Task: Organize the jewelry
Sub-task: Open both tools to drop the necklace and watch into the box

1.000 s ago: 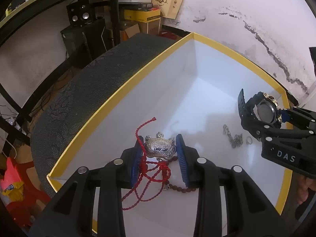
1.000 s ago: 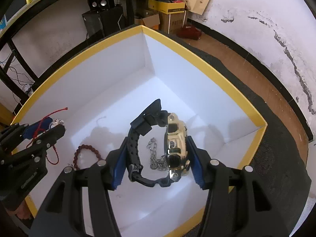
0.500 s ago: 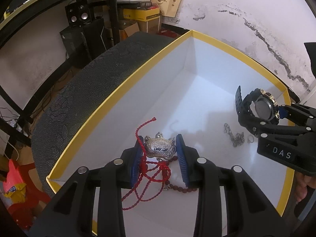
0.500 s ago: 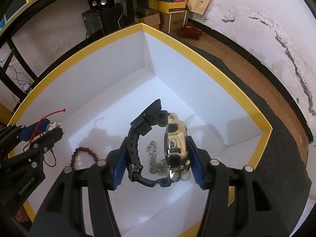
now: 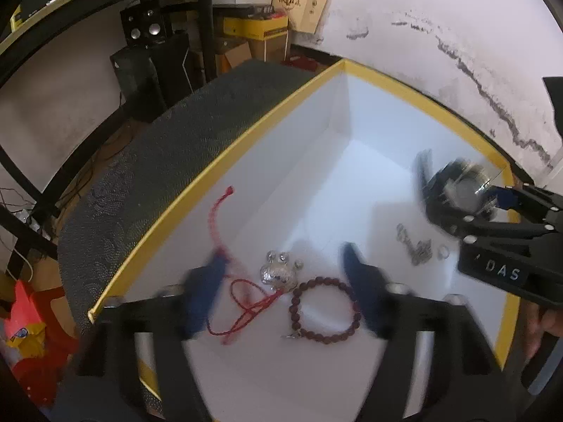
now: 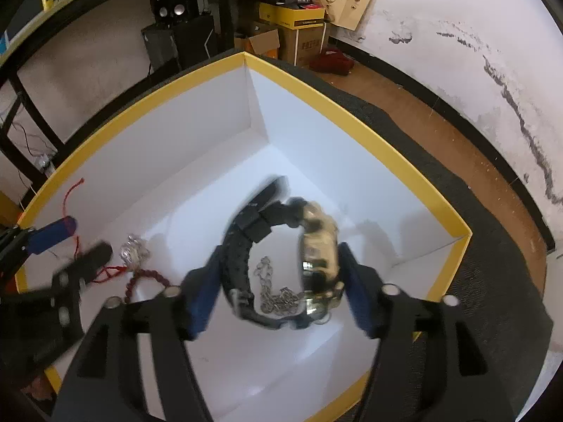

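A white box with a yellow rim [image 5: 415, 103] holds the jewelry. My left gripper [image 5: 281, 281] is open above the box floor; the silver pendant [image 5: 278, 274] on its red cord [image 5: 246, 302] lies loose below it, beside a dark red bead bracelet [image 5: 323, 311]. A silver chain [image 5: 415, 249] lies to the right. In the right wrist view my right gripper [image 6: 278, 281] has opened; the black and gold watch [image 6: 281, 256] sits blurred between its spread fingers, over the chain [image 6: 274, 292]. The watch also shows in the left wrist view [image 5: 457, 190].
The box rim [image 6: 352, 126] rests on a dark textured mat [image 6: 475, 211]. Beyond it stand cardboard boxes [image 6: 302, 31], black speakers [image 6: 176, 35] and a black metal shelf frame [image 5: 204, 17]. A stained white wall [image 5: 440, 17] runs behind.
My left gripper has opened and the pendant with its red cord has dropped onto the box floor. My right gripper's fingers have spread apart and the watch is blurred with motion.
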`<state>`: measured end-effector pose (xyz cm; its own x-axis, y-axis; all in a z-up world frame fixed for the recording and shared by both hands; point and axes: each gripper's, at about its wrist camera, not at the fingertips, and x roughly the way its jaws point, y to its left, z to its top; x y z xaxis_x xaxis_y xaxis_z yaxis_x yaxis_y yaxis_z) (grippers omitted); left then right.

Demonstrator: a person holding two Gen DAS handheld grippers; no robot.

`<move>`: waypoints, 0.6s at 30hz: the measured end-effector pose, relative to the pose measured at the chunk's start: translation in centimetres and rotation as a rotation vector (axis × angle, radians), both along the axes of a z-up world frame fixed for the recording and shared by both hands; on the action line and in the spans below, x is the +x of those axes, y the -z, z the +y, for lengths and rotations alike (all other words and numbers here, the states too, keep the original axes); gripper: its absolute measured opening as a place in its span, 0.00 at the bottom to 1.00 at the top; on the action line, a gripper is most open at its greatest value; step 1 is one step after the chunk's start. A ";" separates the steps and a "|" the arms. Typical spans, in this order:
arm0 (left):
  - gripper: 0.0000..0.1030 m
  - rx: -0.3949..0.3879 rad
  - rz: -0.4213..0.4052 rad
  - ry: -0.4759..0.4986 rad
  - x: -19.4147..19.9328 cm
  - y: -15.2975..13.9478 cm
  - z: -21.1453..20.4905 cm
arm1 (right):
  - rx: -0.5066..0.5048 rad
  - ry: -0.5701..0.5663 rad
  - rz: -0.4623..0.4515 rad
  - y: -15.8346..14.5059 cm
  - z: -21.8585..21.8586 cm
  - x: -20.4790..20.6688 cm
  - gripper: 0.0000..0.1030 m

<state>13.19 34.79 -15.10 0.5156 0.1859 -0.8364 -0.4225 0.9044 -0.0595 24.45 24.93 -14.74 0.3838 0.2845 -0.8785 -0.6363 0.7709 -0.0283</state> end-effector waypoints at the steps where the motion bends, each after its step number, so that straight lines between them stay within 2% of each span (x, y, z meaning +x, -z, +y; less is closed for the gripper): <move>1: 0.79 0.012 -0.002 -0.004 0.0 -0.2 -0.1 | 0.012 0.010 -0.017 -0.5 -0.1 0.0 0.81; 3: 0.79 0.019 0.001 0.003 0.0 -0.2 -0.4 | 0.019 0.017 -0.025 -0.8 -0.1 0.1 0.85; 7: 0.80 0.025 0.001 0.009 -0.1 -0.3 -0.6 | 0.023 0.021 -0.022 -1.5 -0.1 0.3 0.85; 12: 0.86 0.028 -0.009 0.002 -0.2 -0.5 -0.6 | 0.026 0.027 -0.020 -1.8 -0.4 0.2 0.86; 18: 0.87 0.033 -0.011 -0.001 -0.3 -0.8 -0.5 | 0.041 0.040 -0.015 -2.4 -1.3 0.1 0.86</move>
